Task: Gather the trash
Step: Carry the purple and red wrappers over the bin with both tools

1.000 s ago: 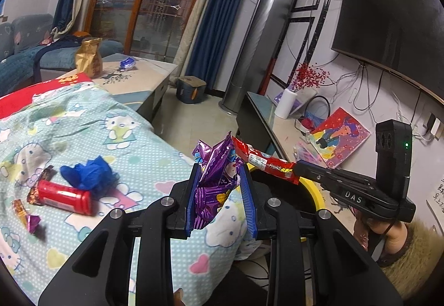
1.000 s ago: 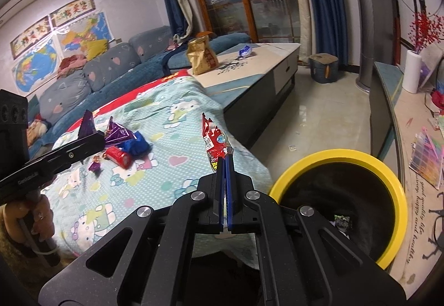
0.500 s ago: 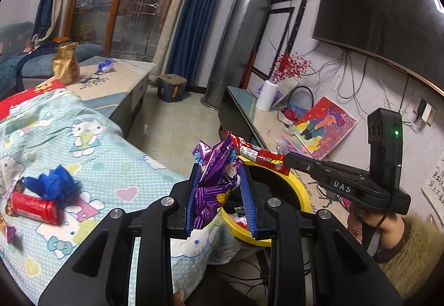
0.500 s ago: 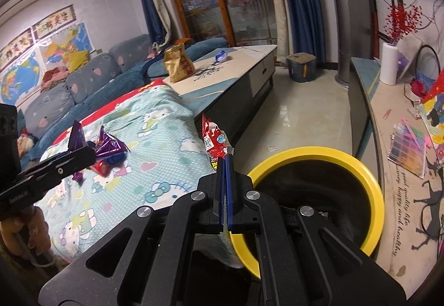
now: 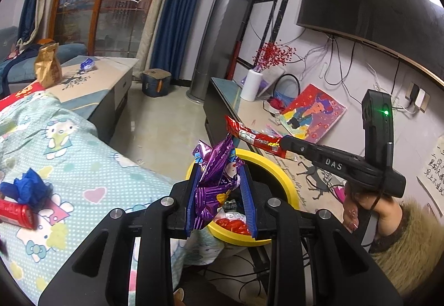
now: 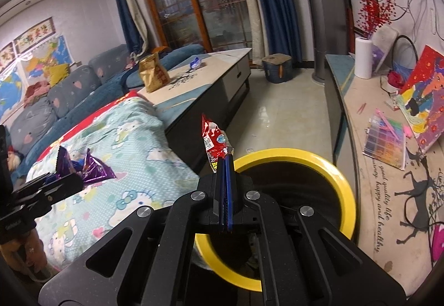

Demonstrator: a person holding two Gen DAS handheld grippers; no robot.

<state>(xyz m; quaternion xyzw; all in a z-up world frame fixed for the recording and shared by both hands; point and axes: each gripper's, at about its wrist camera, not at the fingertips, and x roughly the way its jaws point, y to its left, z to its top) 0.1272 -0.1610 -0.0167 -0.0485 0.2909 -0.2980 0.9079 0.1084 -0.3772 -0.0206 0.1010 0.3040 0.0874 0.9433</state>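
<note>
My left gripper (image 5: 219,167) is shut on a crumpled purple foil wrapper (image 5: 215,175) and holds it above the near rim of the yellow-rimmed trash bin (image 5: 274,167). My right gripper (image 6: 225,160) is shut on a red snack wrapper (image 6: 215,139) and holds it over the bin's left rim (image 6: 319,164). The right gripper also shows in the left wrist view (image 5: 283,142), with the red wrapper (image 5: 254,136) sticking out over the bin. The left gripper with the purple wrapper (image 6: 93,170) shows at the left of the right wrist view. Red trash lies inside the bin (image 5: 233,224).
The Hello Kitty cloth (image 5: 91,167) carries a red can (image 5: 16,214) and a blue crumpled wrapper (image 5: 27,189). A coffee table (image 6: 199,75) holds a gold bag (image 6: 152,72) and a blue wrapper (image 6: 195,63). A low TV bench (image 6: 358,100) stands to the right of the bin.
Both grippers have moved right, from over the cloth toward the bin, each still holding its wrapper. The bin now sits nearer and more under both.
</note>
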